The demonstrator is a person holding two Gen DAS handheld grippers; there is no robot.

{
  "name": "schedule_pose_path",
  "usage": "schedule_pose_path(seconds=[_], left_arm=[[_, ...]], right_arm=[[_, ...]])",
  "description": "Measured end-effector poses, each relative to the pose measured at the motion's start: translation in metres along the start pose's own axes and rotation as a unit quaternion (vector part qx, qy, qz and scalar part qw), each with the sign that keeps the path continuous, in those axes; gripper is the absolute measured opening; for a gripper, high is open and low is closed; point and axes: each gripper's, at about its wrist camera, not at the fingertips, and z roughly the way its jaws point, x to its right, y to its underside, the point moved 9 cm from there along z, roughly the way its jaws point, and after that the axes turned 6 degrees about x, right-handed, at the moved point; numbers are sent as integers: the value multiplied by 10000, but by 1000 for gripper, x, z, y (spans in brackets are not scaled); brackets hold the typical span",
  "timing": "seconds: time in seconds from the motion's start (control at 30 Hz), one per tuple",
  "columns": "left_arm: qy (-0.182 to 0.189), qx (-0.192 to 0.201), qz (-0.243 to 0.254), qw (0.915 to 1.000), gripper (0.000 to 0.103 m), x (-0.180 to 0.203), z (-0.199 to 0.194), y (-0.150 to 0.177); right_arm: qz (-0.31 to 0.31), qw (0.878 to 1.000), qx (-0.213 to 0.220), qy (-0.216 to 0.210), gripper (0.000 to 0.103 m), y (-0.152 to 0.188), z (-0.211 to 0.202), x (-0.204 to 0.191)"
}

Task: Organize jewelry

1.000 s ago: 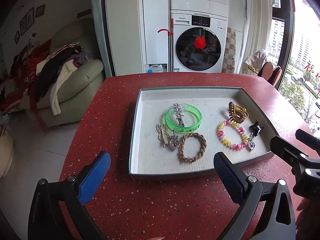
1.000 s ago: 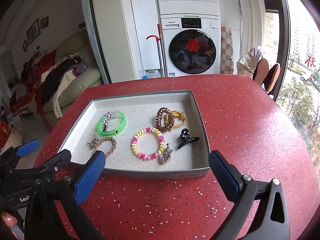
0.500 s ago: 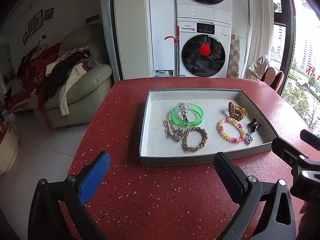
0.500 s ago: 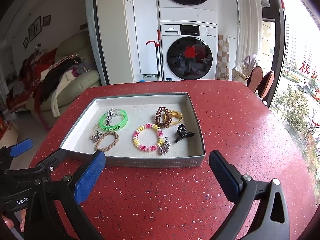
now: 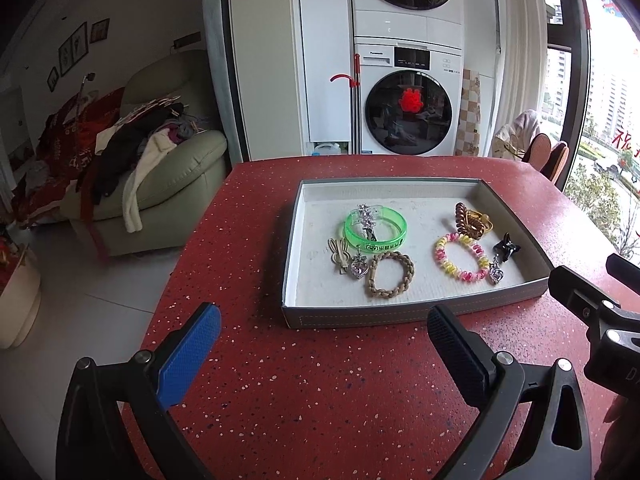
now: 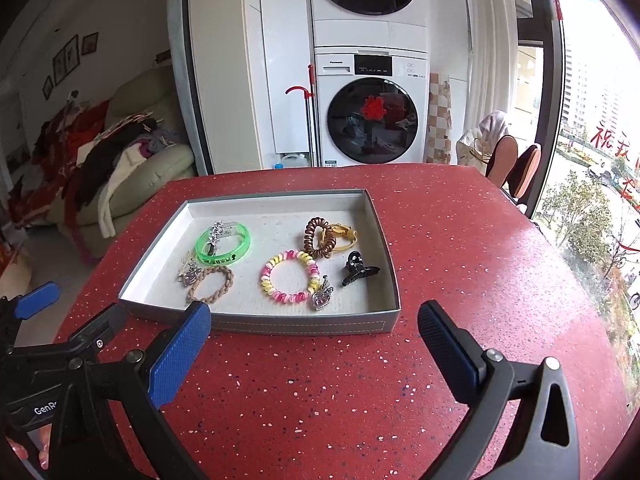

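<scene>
A grey tray point(image 5: 400, 314) point(image 6: 304, 326) sits on the red speckled table. In it lie a green bangle point(image 5: 376, 228) point(image 6: 223, 245) with a silver star clip on it, a braided tan bracelet point(image 5: 390, 274) point(image 6: 211, 283), a pink-yellow coil bracelet point(image 5: 460, 256) point(image 6: 289, 276), a brown coil tie point(image 5: 466, 218) point(image 6: 319, 237), a black claw clip point(image 5: 506, 246) point(image 6: 357, 268) and heart pendants. My left gripper point(image 5: 324, 350) is open and empty, short of the tray's near wall. My right gripper point(image 6: 314, 342) is open and empty, also short of the tray.
The red table point(image 5: 320, 400) drops off at its left edge toward a white tiled floor and a green armchair point(image 5: 160, 184) piled with clothes. Stacked washing machines point(image 6: 372, 116) stand beyond the far edge. A window point(image 6: 600, 160) is at the right.
Both grippers have pulled back and risen away from the tray, which now looks smaller and farther. Both stay open and empty. The jewelry has not moved.
</scene>
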Motion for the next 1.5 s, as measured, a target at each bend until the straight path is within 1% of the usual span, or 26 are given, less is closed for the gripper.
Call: schedule_pose_path(seconds=[1.5], left_arm=[[-6,-20,-8,10000,103,-4,-5,-2]], right_arm=[[-10,10000,7,2,103,0,-1,-2]])
